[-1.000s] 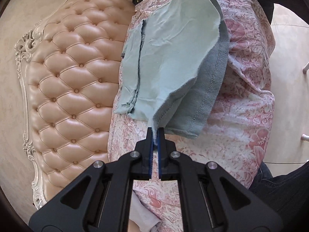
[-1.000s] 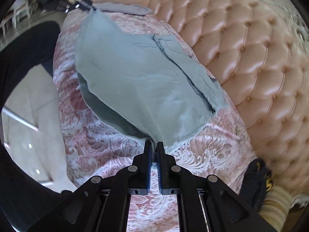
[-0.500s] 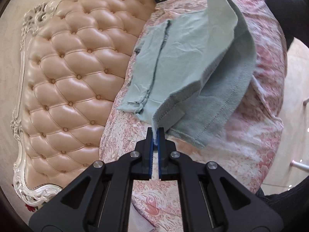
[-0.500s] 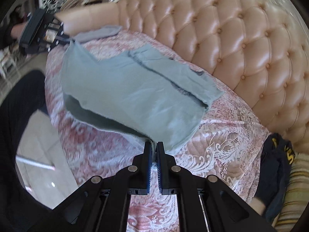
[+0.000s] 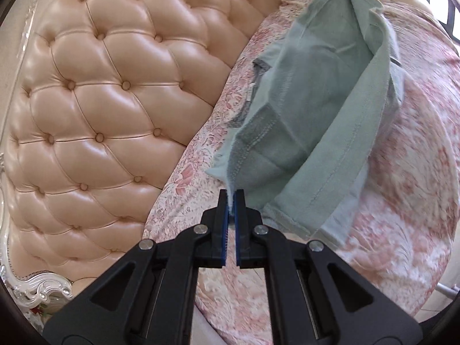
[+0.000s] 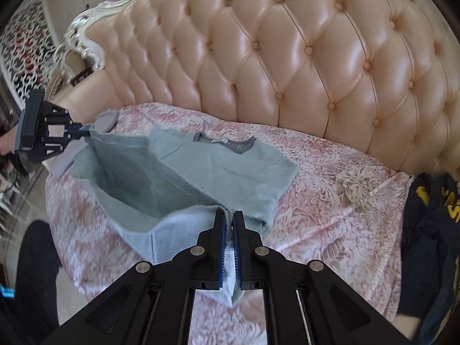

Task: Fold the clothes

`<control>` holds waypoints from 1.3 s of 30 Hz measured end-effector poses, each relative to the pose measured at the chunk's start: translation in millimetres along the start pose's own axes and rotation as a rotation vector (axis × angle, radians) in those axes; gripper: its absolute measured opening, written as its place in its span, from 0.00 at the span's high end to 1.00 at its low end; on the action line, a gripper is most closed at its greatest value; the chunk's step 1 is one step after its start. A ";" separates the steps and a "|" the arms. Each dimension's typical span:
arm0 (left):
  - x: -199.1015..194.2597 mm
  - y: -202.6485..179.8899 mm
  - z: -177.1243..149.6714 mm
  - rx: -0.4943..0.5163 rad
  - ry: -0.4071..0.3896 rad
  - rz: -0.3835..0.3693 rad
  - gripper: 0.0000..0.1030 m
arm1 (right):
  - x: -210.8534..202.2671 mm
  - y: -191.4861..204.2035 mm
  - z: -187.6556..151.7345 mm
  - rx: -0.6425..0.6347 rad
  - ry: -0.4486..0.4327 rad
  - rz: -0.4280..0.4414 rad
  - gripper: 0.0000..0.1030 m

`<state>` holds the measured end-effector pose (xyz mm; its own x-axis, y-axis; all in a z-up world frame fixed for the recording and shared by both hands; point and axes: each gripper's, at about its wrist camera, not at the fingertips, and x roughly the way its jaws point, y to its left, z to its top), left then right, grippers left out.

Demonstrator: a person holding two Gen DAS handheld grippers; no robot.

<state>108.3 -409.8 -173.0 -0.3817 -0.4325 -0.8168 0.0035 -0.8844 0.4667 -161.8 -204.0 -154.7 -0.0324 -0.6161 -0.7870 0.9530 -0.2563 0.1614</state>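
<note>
Two grippers each pinch a corner of one pale green T-shirt (image 6: 230,172) over a bed. The left gripper (image 5: 231,198) has its jaws closed tight on a hem corner, and the right gripper (image 6: 228,215) has its jaws clamped on the opposite corner; in the right wrist view the left gripper shows at the far side, held in a hand (image 6: 5,141). The shirt's lower half is lifted and curls over the part that lies flat, neck opening toward the headboard (image 6: 287,57). That headboard is peach, button-tufted leather with a carved white frame (image 6: 86,37). The bedspread (image 6: 330,201) is pink and white with a floral pattern. A dark garment with yellow lettering (image 6: 428,201) lies at the bed's right edge. A pale tiled floor (image 6: 31,195) shows beside the bed.
</note>
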 end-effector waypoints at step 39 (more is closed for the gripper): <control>168.1 122.4 -24.2 -0.750 0.074 -0.318 0.55 | 159.2 -118.8 47.0 0.399 0.097 -0.025 0.77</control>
<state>66.9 -595.0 -261.5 -0.4065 -0.1279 -0.9047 0.5329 -0.8375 -0.1210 -294.3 -306.6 -271.2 -0.0071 -0.5378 -0.8430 0.7598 -0.5510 0.3451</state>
